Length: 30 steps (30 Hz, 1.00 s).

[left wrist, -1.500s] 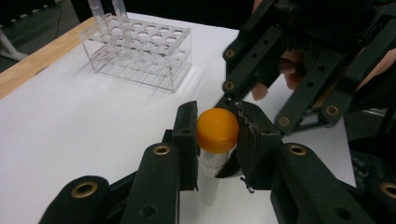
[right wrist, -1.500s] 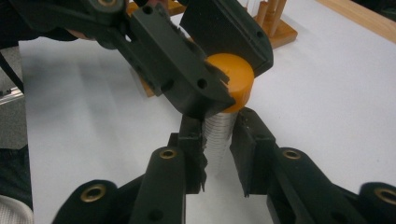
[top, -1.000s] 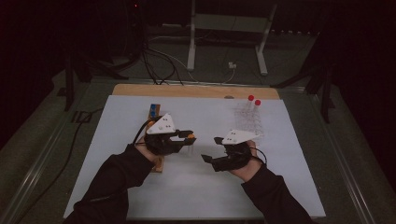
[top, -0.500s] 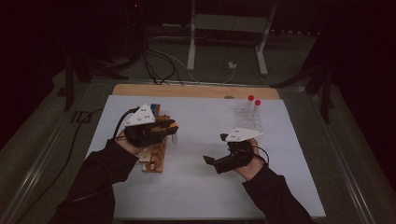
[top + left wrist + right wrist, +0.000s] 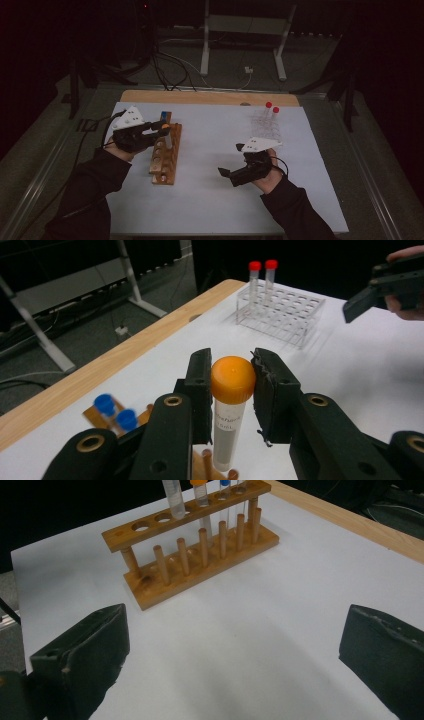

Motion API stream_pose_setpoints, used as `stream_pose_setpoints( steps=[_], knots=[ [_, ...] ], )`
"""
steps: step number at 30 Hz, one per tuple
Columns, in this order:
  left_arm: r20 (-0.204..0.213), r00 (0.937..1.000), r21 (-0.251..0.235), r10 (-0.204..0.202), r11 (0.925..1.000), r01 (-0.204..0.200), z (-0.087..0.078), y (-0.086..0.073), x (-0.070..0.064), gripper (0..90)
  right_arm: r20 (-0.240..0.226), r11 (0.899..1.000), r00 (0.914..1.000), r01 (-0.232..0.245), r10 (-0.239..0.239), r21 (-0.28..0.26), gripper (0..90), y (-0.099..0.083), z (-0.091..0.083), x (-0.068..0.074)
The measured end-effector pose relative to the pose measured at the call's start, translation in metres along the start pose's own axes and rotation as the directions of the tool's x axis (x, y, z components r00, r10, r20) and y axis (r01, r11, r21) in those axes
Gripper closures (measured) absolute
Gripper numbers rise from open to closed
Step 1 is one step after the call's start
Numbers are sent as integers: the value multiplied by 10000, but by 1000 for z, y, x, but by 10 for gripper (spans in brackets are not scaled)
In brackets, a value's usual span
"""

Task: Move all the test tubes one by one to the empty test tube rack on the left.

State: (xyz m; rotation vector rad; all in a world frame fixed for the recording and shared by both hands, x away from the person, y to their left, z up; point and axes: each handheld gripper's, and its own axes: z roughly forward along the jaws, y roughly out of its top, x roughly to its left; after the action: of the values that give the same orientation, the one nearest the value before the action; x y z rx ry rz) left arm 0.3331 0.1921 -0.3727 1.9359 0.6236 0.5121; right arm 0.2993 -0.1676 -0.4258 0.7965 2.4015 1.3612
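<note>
The jaws of the left gripper [image 5: 231,390] stand on either side of the orange screw cap of a clear plastic tube [image 5: 229,415] with a white label; in the left gripper view the cap sits between the two black pads with a thin gap on its right side, so whether they clench it I cannot tell. The tube stands upright over the light wooden test-tube rack [image 5: 166,153], near the rack's far end. The jaws of the right gripper [image 5: 231,176] are released and spread wide, with bare counter between them in the right gripper view.

The white counter [image 5: 215,200] has a wooden strip along its far edge. The wooden rack lies at the left, long side running away from the person, with a row of pegs beside its holes. Two blue-capped tubes [image 5: 115,411] stand at its far end, just beyond the orange-capped one. A clear plastic tube rack [image 5: 265,125] sits at the far right, well apart from the wooden one, and carries two red-capped tubes [image 5: 272,111] at its far corner.

The left hand [image 5: 122,142] holds its gripper level, pointing right across the wooden rack. The right hand [image 5: 265,175] rests low over open counter at the right, its gripper aimed left towards the wooden rack, well apart from it.
</note>
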Motion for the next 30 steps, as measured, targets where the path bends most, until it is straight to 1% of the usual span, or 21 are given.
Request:
stream_pose_setpoints(
  steps=[7,8,11,12,14,15,17,18,19,26,30],
  knots=[
    [-533,9985,61,-156,9999,160,-2,-8,14,719,-19,9999,10000,80,-80,85,0,-1,2,0],
    [-581,9980,34,-253,9997,256,-2,-10,15,719,-42,9999,10000,69,-69,90,0,-1,2,0],
    [-772,9963,35,-366,9993,370,-1,-15,20,719,-63,9999,10000,63,-62,118,0,-1,2,0],
    [-754,9963,73,-420,9991,427,0,-17,21,719,-79,9999,10000,62,-61,120,0,-1,2,0],
    [-848,9951,83,-514,9986,523,2,-21,23,719,-77,9999,9999,77,-76,130,0,-2,2,0],
    [-788,9951,86,-590,9982,598,3,-23,24,719,-80,9999,9999,70,-69,125,0,-2,2,0],
    [-834,9946,143,-614,9979,628,5,-27,24,719,-71,9999,10000,68,-67,113,0,-2,1,0],
    [-769,9948,146,-661,9976,674,6,-28,24,719,-59,9999,10000,57,-56,122,0,-2,1,0],
    [-809,9945,181,-669,9975,686,7,-30,24,719,-58,9999,10000,45,-45,119,0,-2,1,0],
    [-715,9943,417,-790,9957,821,16,-43,22,719,-102,9999,9999,14,-13,103,0,-3,1,-2],
    [-783,9935,558,-826,9946,871,21,-50,21,719,-102,10000,9999,-5,5,82,0,-3,0,-2]
  ],
)
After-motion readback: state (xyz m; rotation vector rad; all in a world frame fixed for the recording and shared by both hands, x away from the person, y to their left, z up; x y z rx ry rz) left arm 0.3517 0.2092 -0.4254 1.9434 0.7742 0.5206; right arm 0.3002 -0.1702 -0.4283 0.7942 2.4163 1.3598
